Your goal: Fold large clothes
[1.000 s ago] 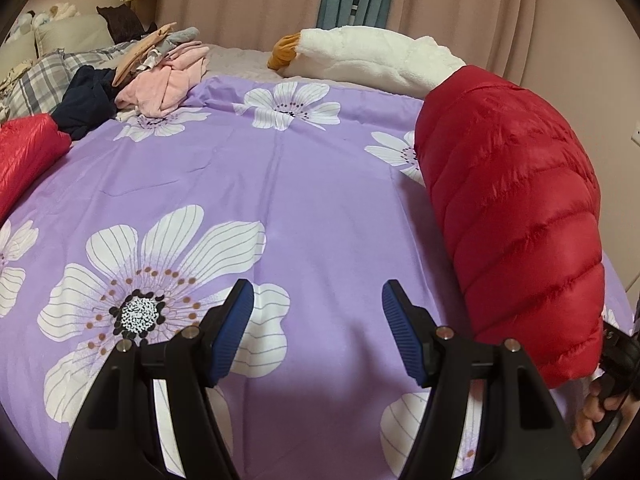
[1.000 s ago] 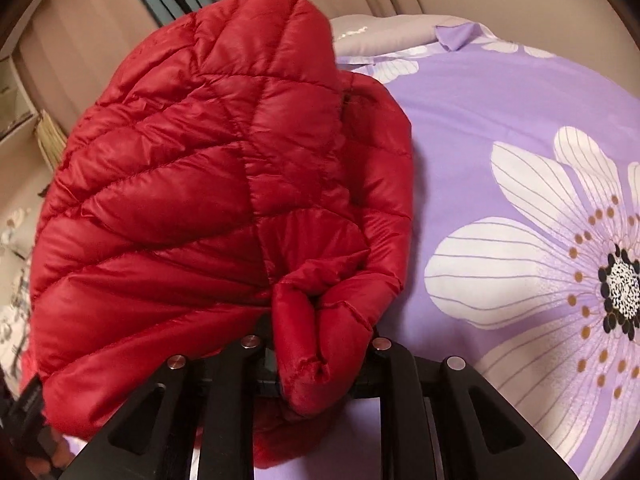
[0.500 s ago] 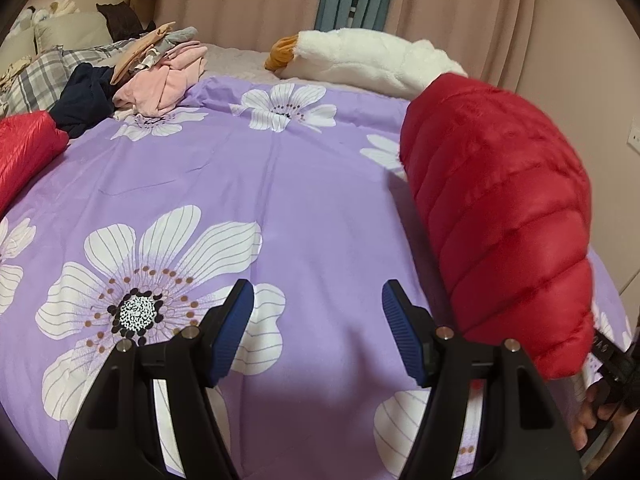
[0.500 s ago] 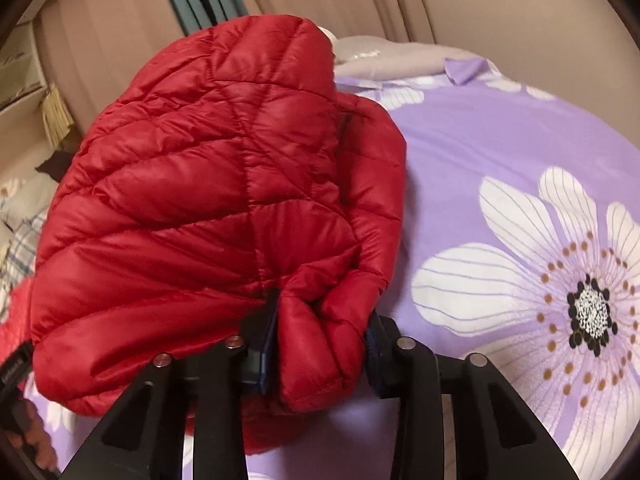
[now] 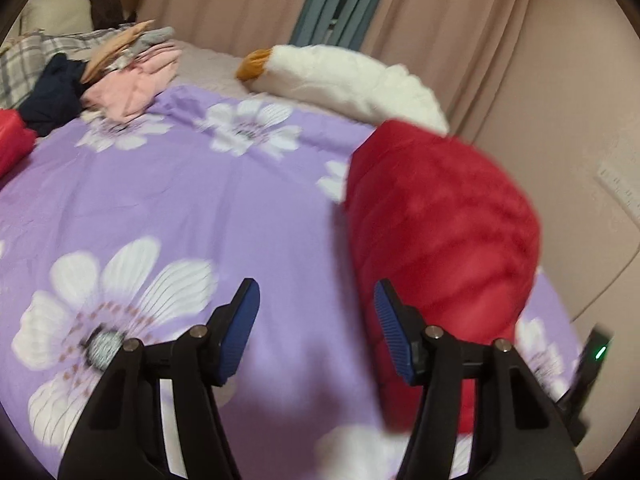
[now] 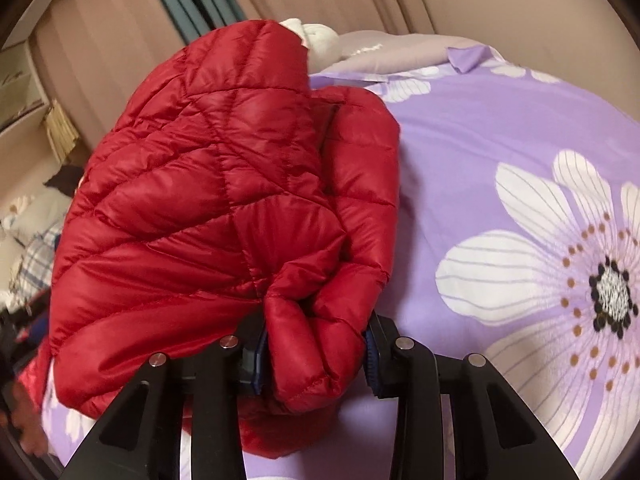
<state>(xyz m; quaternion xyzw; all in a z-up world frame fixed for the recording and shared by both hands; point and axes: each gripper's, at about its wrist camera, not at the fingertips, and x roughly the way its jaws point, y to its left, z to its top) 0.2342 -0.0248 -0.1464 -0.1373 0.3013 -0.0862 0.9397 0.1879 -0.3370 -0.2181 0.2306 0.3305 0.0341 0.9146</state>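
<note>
Red quilted down fills the right tool [image 6: 314, 354]: its blue pads press a bunched fold of the puffer jacket [image 6: 224, 200], which bulges up over the purple flowered bedspread [image 6: 500, 128]. The left tool [image 5: 316, 330], jaws just closing, stands parted with nothing between them, the jacket just beside its right finger. Farther back lie a clothes pile [image 5: 128, 80] and a white plush toy [image 5: 344, 80].

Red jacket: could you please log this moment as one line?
right gripper: shut on red jacket | left gripper: open, empty, just narrowed | surface: purple duvet
</note>
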